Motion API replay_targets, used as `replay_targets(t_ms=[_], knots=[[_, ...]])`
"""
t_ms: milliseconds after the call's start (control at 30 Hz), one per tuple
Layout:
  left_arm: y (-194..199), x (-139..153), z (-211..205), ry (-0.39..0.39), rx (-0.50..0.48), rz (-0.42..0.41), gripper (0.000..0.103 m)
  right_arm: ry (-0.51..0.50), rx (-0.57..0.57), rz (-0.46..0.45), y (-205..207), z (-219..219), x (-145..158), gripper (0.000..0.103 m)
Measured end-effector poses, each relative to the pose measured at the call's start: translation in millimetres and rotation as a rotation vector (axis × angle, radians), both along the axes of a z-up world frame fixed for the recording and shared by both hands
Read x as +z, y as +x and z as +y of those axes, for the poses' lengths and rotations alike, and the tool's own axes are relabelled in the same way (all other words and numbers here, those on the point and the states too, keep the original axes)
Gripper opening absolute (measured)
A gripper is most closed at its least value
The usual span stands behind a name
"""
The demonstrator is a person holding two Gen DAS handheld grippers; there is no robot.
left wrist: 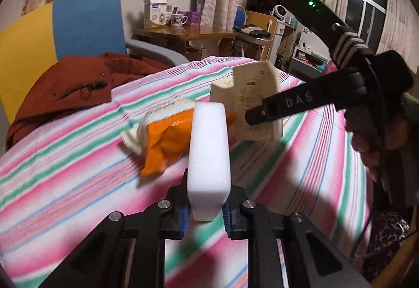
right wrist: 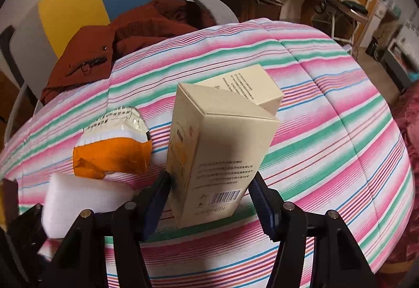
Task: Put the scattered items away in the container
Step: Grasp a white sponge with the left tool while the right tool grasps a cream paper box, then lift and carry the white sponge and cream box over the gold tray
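My left gripper (left wrist: 207, 206) is shut on a white foam block (left wrist: 208, 157) and holds it above the striped bed. The block also shows in the right wrist view (right wrist: 78, 199). My right gripper (right wrist: 209, 199) is shut on a cream carton box (right wrist: 217, 157) with a barcode, held upright above the bed; it also shows in the left wrist view (left wrist: 251, 102), with the right gripper's finger (left wrist: 282, 107) across it. An orange and white snack bag (left wrist: 159, 138) lies on the bed beyond both; it also shows in the right wrist view (right wrist: 112, 149). A second cream box (right wrist: 251, 86) lies behind the carton.
The striped quilt (right wrist: 327, 130) covers the bed. A rust-red jacket (left wrist: 76, 83) lies at the bed's far left edge. A blue and yellow chair (left wrist: 86, 23) and a wooden desk (left wrist: 183, 33) with boxes and a mug stand beyond. No container is in view.
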State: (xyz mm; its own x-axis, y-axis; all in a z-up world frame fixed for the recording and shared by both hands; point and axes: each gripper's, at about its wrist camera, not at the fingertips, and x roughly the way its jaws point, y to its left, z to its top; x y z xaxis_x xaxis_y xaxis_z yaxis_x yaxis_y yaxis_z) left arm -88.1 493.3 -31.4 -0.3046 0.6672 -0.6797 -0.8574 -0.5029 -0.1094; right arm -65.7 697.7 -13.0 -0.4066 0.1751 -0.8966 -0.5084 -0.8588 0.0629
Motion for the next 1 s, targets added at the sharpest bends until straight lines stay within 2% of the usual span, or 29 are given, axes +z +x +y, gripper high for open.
replay_targets(t_ms=[200, 600, 833, 1000], knots=[[13, 2, -48, 0.004, 0.038, -0.04, 0.019, 0.01, 0.064, 0.007, -4, -11, 2, 0.053], [40, 13, -156, 0.019, 0.134, -0.12, 0.019, 0.024, 0.117, -0.007, 1, -28, -1, 0.05], [54, 10, -203, 0.009, 0.172, -0.096, 0.019, 0.048, 0.154, -0.004, 24, -69, -4, 0.05], [58, 3, -221, 0.021, 0.197, -0.087, 0.019, 0.05, 0.191, 0.082, 50, -114, 10, 0.05]])
